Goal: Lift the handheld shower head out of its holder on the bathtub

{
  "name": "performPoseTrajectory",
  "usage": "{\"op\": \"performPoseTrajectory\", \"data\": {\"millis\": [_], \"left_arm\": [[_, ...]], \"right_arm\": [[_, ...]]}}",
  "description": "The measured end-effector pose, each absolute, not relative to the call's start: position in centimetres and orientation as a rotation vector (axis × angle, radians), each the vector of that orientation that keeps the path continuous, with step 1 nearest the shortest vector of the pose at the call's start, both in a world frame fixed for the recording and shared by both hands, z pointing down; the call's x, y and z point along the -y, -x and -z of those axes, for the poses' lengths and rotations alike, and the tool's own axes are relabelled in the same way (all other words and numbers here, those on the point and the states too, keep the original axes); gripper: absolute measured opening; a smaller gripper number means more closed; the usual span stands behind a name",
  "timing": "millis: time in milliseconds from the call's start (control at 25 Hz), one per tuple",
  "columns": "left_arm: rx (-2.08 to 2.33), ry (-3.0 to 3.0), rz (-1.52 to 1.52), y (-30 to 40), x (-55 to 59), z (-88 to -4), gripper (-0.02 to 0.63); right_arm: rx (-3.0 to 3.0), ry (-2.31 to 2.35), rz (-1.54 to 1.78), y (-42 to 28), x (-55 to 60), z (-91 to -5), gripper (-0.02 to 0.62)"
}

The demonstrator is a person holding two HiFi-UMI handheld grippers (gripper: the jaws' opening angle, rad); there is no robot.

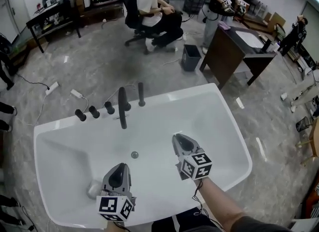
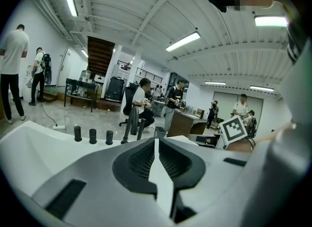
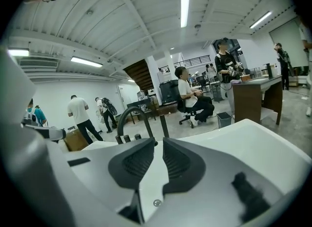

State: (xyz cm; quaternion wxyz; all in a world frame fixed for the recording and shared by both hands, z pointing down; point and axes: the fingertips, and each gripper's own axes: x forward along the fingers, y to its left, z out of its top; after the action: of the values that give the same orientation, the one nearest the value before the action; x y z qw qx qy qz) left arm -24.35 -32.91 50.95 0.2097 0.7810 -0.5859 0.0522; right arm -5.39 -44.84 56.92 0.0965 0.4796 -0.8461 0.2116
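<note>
The handheld shower head [image 1: 141, 94] is a slim black rod standing upright in its holder on the far rim of the white bathtub [image 1: 227, 111]. Beside it are the black spout [image 1: 122, 107] and three black knobs [image 1: 94, 111]. My left gripper [image 1: 120, 166] and right gripper [image 1: 178, 138] hover over the basin, both shut and empty, well short of the fixtures. In the left gripper view the shower head [image 2: 141, 128] lies beyond the shut gripper [image 2: 156, 141]. In the right gripper view the rod [image 3: 163, 123] stands just past the gripper [image 3: 160, 141].
The drain [image 1: 134, 154] lies in the basin between the grippers and the spout. Behind the tub are a grey bin [image 1: 191, 57], a dark wooden vanity [image 1: 227, 51], a seated person on a chair [image 1: 149, 6], and a power strip [image 1: 51, 87] on the floor.
</note>
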Motion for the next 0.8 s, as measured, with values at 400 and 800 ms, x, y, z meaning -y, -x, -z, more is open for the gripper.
{"op": "performPoseTrajectory", "data": {"millis": [400,800], "left_arm": [[1.781,-2.087,-0.152,27.2,39.9,-56.8,0.035],[1.864,-2.02,-0.137,29.8,44.1,-60.0,0.035]], "right_arm": [[2.581,-1.291,-0.562,11.5,55.8,-65.1,0.22],[2.512,-1.311,-0.391,15.9,65.1,-70.5,0.213]]}}
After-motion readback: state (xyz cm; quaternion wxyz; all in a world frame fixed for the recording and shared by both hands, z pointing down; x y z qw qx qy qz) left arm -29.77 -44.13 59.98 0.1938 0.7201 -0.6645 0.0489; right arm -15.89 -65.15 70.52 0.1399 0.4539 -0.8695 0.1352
